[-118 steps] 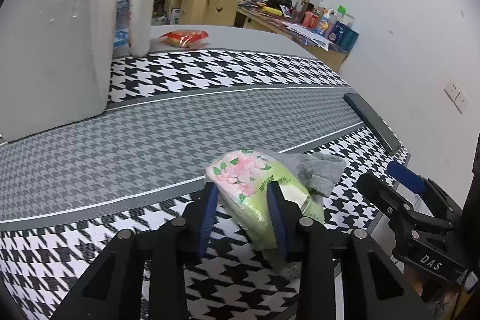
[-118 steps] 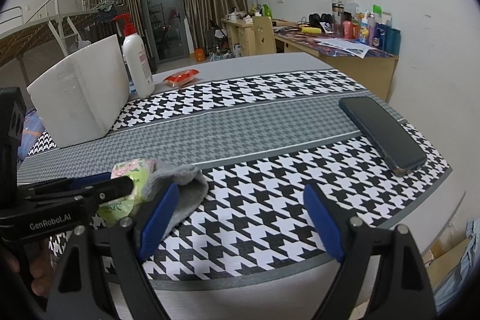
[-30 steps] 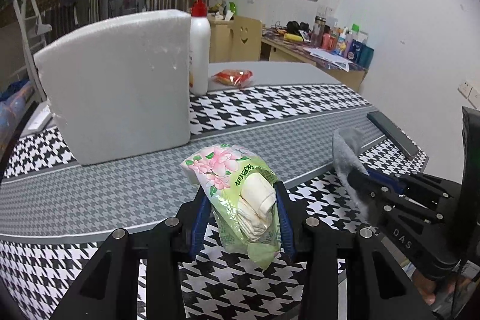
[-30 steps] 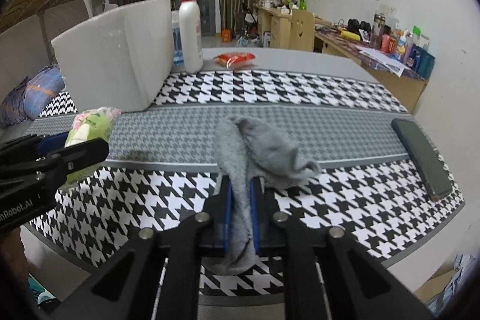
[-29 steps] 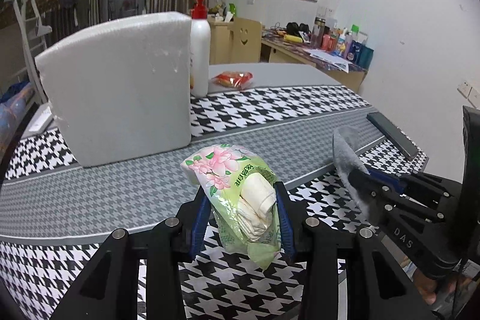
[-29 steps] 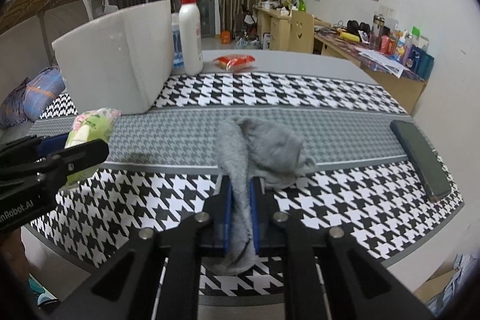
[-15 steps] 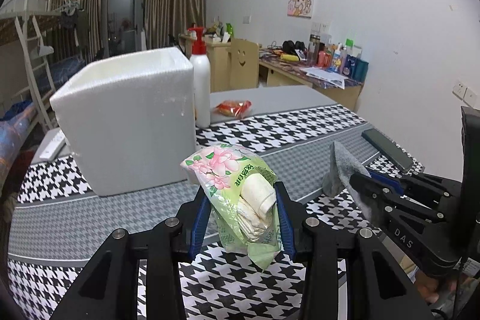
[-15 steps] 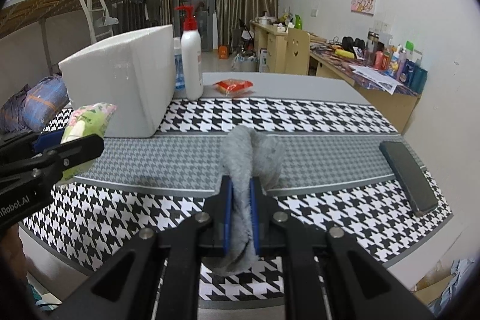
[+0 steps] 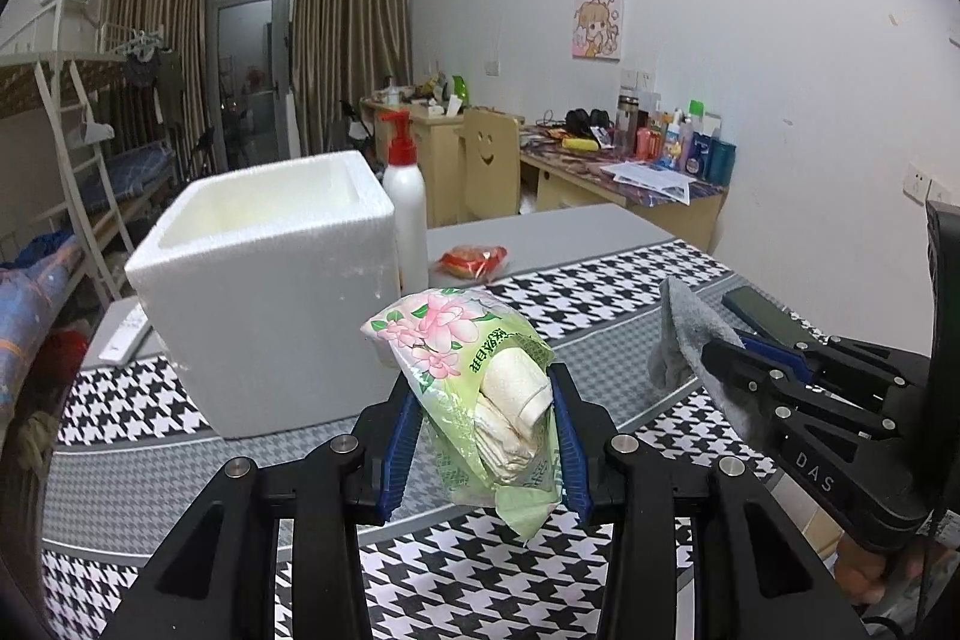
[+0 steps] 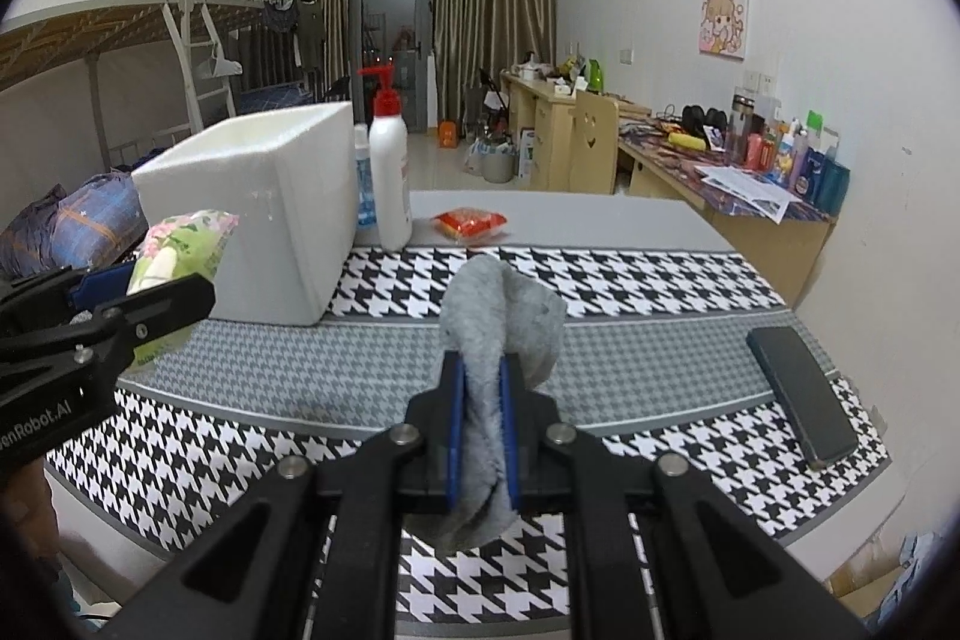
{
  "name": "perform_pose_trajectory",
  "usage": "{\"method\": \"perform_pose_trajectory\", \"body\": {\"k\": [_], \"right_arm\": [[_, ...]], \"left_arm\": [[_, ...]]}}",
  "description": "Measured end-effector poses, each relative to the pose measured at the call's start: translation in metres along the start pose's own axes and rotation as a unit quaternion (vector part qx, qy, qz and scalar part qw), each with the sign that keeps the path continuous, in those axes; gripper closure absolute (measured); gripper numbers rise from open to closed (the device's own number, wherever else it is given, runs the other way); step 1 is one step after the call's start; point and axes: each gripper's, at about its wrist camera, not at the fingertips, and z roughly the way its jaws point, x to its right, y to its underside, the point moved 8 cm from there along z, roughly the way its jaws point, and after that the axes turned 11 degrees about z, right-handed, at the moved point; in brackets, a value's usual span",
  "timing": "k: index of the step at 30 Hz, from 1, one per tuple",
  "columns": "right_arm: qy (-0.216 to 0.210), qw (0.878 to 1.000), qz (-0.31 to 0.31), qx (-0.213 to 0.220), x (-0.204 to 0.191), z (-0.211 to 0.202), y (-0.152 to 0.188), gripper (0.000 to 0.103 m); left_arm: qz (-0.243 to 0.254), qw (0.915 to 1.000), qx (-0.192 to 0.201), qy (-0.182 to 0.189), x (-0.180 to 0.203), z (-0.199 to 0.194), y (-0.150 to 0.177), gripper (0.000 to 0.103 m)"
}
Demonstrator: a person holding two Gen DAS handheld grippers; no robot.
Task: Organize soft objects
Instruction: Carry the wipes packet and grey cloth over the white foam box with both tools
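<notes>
Item, both loads now raised off the tabletop point(image 10: 600, 232): your left tongs point(image 9: 483, 445) clamp the tissue pack point(image 9: 480, 388), your right tongs point(image 10: 480, 427) pinch the grey sock point(image 10: 501, 316), both short of the open foam box point(image 9: 270, 292), probably their destination.

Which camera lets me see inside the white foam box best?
The left wrist view: it looks down over the rim of the foam box, showing its hollow inside. The right wrist view shows the box mostly from the side, with only a sliver of the opening.
</notes>
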Motion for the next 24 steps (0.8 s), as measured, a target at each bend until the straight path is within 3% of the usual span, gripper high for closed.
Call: {"method": "perform_pose_trajectory", "body": {"k": [24], "right_arm": [[-0.020,0.999,-0.008,0.038,-0.012,-0.014,-0.027,0.089]], "left_arm": [[0.001,0.9988,0.030,-0.038,-0.021,-0.011,-0.030,0.060]]}}
